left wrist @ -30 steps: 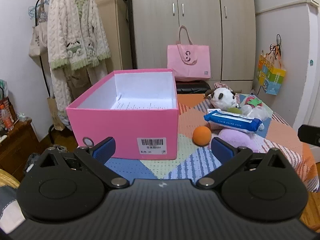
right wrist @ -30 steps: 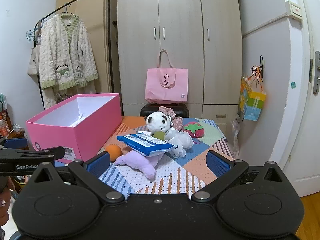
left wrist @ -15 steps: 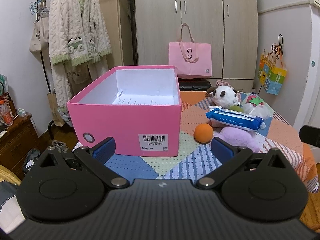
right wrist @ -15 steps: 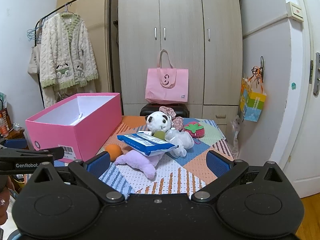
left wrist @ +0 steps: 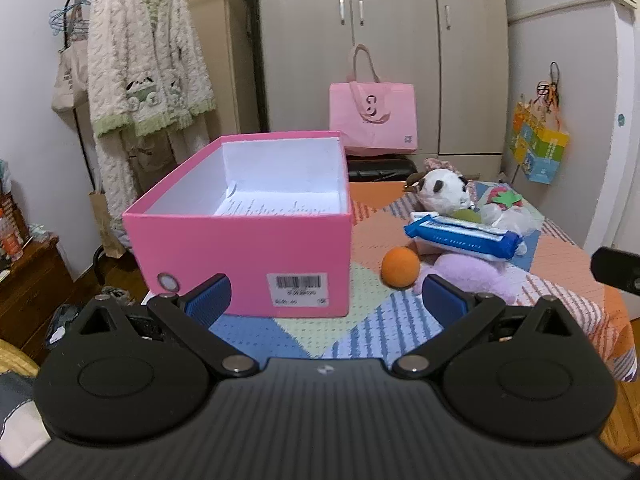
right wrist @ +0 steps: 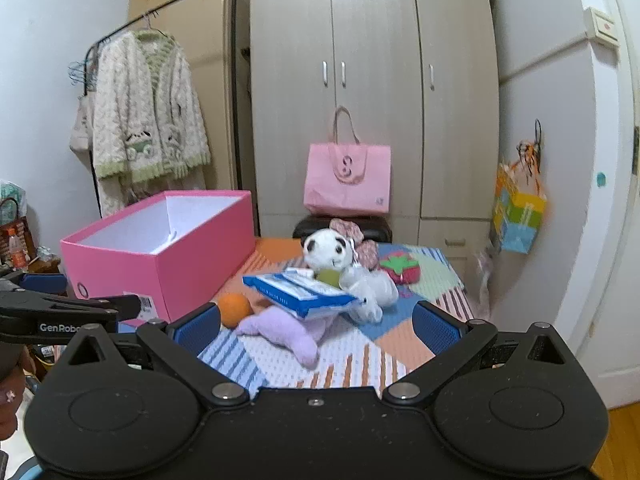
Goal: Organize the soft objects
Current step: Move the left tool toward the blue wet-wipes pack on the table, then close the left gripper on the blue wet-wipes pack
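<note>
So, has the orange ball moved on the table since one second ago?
No. The orange ball lies in the same spot, just right of the pink box and in front of the purple plush toy, as before.

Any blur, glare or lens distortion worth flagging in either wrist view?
Left wrist view: sharp, evenly lit by soft indoor light; fisheye bows the wardrobe edges; no glare on the pink box. Right wrist view: softer overall, with smearing on the colourful hanging bag and door edge at right; dark corners from the lens circle.
</note>
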Demonstrator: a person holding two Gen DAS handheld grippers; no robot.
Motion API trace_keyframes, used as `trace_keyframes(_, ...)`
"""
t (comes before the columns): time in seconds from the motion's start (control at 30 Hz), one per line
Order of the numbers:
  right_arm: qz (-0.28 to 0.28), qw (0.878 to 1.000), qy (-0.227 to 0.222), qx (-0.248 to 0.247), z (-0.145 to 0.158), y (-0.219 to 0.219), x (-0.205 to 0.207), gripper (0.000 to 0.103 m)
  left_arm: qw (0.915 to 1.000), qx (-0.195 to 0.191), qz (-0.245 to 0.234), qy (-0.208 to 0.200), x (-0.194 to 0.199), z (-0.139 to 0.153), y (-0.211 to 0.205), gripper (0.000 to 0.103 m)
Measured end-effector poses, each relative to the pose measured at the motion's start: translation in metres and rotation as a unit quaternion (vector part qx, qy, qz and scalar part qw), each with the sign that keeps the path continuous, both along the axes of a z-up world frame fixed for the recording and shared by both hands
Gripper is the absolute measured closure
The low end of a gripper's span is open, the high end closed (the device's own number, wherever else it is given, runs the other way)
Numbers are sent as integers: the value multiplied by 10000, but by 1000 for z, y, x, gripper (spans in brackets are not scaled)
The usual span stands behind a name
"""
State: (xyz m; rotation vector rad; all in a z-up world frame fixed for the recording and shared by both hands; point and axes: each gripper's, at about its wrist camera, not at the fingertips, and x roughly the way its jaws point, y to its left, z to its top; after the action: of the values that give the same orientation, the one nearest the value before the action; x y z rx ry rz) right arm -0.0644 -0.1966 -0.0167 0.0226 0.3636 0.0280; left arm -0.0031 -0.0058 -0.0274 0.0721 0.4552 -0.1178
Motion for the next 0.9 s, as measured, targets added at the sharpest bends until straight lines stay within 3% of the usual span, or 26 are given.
trace_keyframes(0.13, 294, 9992, -282, 11, -3, -6, 6, 0, 9993, -243, -278, -38, 6, 9, -5, 0)
trace_keyframes(0.3, 626, 9980, -67, 59, -10, -15, 31, 0, 9955, -403, -845, -168, 27, 22, -22, 0)
trace_keyframes(0.57, 924, 9943, 306, 444, -31, -26, 79, 0, 9852, -5, -1638, 512, 99, 29, -74, 3)
trace_keyframes(0.7, 950, 9920, 509, 649, -46, -29, 106, 0, 9790, 159, -1777, 986, 135, 17, -94, 3)
trace_keyframes(0.9, 825, 9935, 603, 495, -57, -32, 135, 0, 9713, 108, -1778, 1579, 178, 2, -106, 3)
